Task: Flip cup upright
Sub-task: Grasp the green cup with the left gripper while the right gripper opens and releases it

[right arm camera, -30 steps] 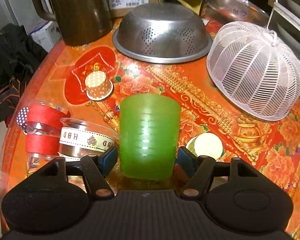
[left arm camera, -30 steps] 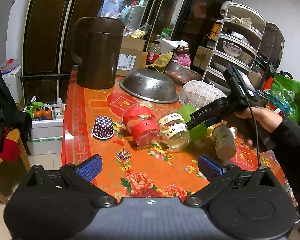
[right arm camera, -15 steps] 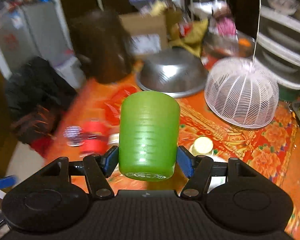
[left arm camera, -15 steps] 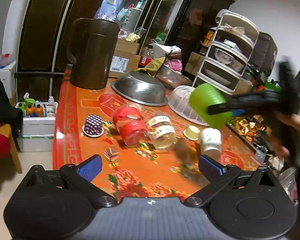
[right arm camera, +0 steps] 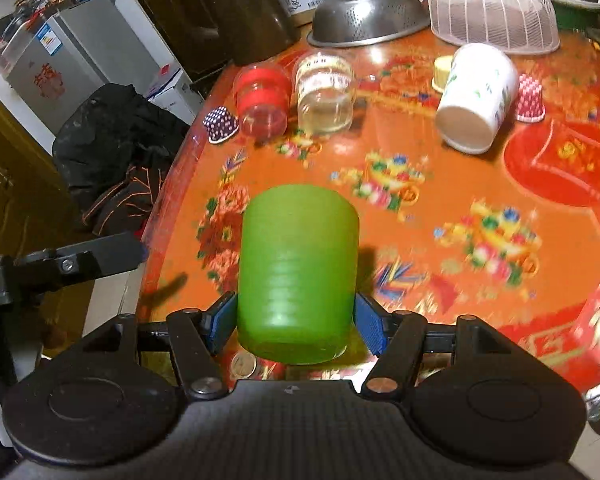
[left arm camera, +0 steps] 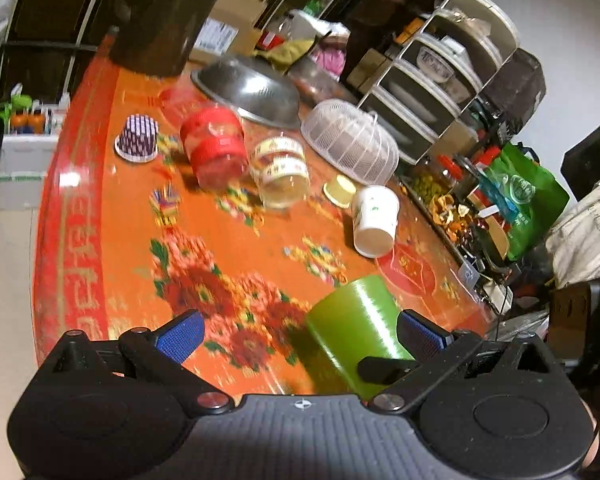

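plastic green cup [right arm camera: 297,272] feels light, stiff, slick; my right claw [right arm camera: 296,322] pinches its sides near the base. left claw [left arm camera: 300,334] gapes empty.

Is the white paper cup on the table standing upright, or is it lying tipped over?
Tipped over. The white paper cup lies on its side on the table, with one round end turned toward the right wrist camera.

The cup [right arm camera: 298,272] sits near on the table [right arm camera: 440,240], apparently upright; the jars [right arm camera: 326,92] lie far behind it, the colander [right arm camera: 370,16] beyond.
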Demonstrator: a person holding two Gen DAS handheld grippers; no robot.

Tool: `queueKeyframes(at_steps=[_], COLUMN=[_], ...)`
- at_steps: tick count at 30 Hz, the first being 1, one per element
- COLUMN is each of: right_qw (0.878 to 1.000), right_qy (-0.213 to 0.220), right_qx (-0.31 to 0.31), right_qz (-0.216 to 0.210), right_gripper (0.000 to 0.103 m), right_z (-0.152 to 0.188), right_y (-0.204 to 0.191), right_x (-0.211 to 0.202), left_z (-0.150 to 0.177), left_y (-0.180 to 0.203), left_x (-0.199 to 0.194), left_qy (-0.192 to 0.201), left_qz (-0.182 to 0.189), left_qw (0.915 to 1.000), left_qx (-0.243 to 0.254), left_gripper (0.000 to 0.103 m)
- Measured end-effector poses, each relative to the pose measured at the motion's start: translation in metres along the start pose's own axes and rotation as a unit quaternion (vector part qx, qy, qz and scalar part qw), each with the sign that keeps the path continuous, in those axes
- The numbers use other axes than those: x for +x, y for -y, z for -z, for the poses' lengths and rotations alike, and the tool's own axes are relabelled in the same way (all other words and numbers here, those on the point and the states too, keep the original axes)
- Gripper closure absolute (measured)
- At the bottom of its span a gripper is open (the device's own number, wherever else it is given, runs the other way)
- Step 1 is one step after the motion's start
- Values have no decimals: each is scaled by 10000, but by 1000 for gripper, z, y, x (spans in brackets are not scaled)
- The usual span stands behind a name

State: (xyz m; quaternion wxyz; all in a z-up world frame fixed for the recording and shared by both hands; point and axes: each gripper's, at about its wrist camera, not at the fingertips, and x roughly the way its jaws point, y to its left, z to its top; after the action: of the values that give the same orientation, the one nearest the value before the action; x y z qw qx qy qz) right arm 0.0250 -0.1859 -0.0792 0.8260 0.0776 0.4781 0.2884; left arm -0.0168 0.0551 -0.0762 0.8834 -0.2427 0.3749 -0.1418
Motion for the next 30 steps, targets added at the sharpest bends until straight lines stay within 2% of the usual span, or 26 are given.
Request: queueKeyframes(at_steps=[5, 9, 16, 26, 30], right_qw=[10000, 9999, 9996, 9993, 9993], right_qy=[-18, 14, 88, 86, 73], right_qx=[7, -140, -138, -127, -132], right_qz=[-47, -47, -209, -338, -354], right_gripper=[38, 37, 38, 37, 37], right_z=[7, 11, 17, 20, 20], right_y=[-2, -7, -2, 0, -1], right_x=[8, 9, 8, 7, 6], left_z=[5, 4, -1, -6, -5], left_y=[2, 15, 31, 42, 43], left_x=[18, 28, 54, 74, 81], left_qy=[-271, -422, -695, -886, -981], left_qz=[-20, -98, 50, -366, -496], left_qw=[9992, 9987, 9965, 9944, 9931], left_qx=[-282, -262, -459, -443, -418], left_gripper=[0, 0, 4, 10, 19])
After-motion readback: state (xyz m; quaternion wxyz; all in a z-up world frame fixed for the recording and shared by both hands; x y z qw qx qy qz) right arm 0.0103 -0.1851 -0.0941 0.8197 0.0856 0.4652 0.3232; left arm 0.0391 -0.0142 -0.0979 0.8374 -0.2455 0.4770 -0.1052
